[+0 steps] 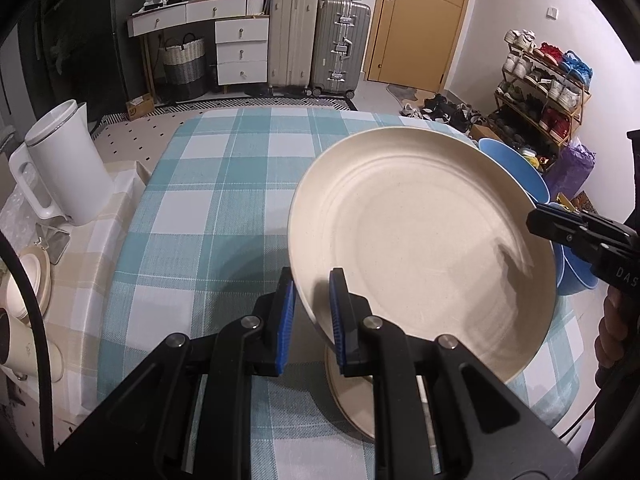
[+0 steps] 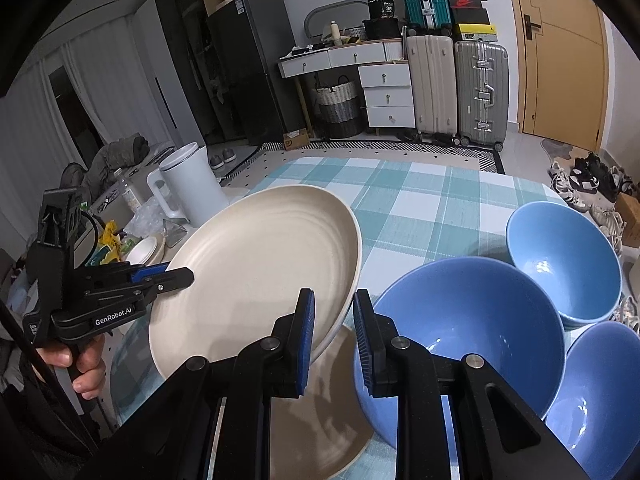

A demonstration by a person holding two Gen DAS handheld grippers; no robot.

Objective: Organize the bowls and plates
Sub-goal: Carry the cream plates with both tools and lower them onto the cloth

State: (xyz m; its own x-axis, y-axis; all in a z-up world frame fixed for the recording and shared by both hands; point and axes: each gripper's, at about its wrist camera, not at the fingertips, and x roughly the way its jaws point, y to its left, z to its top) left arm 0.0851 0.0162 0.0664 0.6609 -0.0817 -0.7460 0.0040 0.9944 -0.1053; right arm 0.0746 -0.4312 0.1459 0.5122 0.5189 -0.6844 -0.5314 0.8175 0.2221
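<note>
Plates first: the cream plate [image 1: 420, 240] hangs tilted above the checked table [image 1: 208, 208], over another plate [image 2: 320, 408] beside three blue bowls [image 2: 472, 320]. Left gripper [image 1: 313, 312] and right gripper [image 2: 334, 344] both clench its rim. Stacking seems underway; next, level and lower it.

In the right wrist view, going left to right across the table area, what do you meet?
Left hand-held gripper → white kettle → raised cream plate → nearest blue bowl → far blue bowl.
</note>
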